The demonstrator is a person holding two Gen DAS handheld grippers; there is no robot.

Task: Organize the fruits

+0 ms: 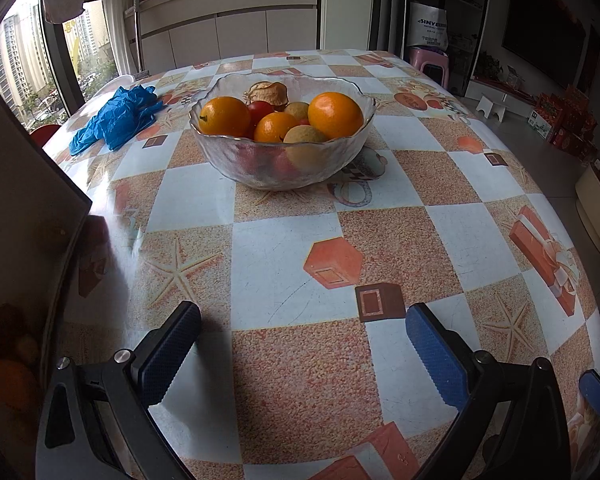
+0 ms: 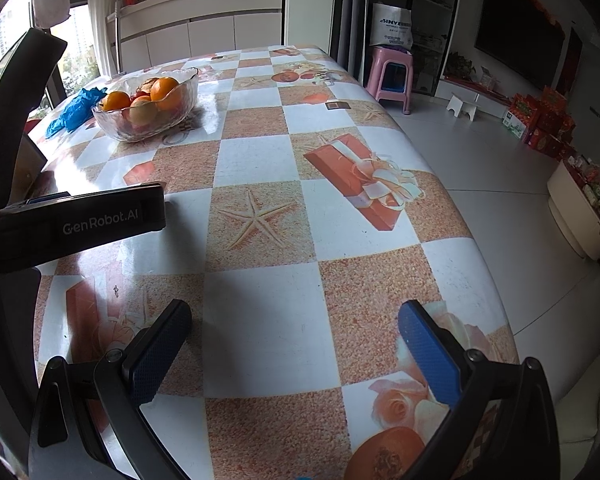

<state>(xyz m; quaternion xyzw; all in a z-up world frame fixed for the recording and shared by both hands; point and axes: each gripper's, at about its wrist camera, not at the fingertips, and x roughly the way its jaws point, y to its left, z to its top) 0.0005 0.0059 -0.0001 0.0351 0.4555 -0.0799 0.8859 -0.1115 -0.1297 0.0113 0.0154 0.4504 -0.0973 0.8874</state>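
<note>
A clear glass bowl [image 1: 260, 168] stands at the far middle of the table, apart from both grippers. It holds three oranges [image 1: 335, 115], a red fruit [image 1: 260, 110], yellowish round fruits [image 1: 304, 136] and a brown dried-looking piece [image 1: 270, 94]. My left gripper [image 1: 300, 316] hangs open over the patterned tablecloth, well short of the bowl and holding nothing. My right gripper [image 2: 296, 316] is open and empty too, nearer the table's right edge. From there the bowl [image 2: 180, 96] is far to the upper left, and one of the left gripper's fingers [image 2: 100, 220] shows side-on at the left.
Crumpled blue gloves [image 1: 116, 120] lie left of the bowl. A dark upright panel [image 1: 28, 220] at the table's left edge reflects fruit. The table [image 2: 260, 160] drops off on the right to a tiled floor with a pink stool [image 2: 392, 76] and boxes.
</note>
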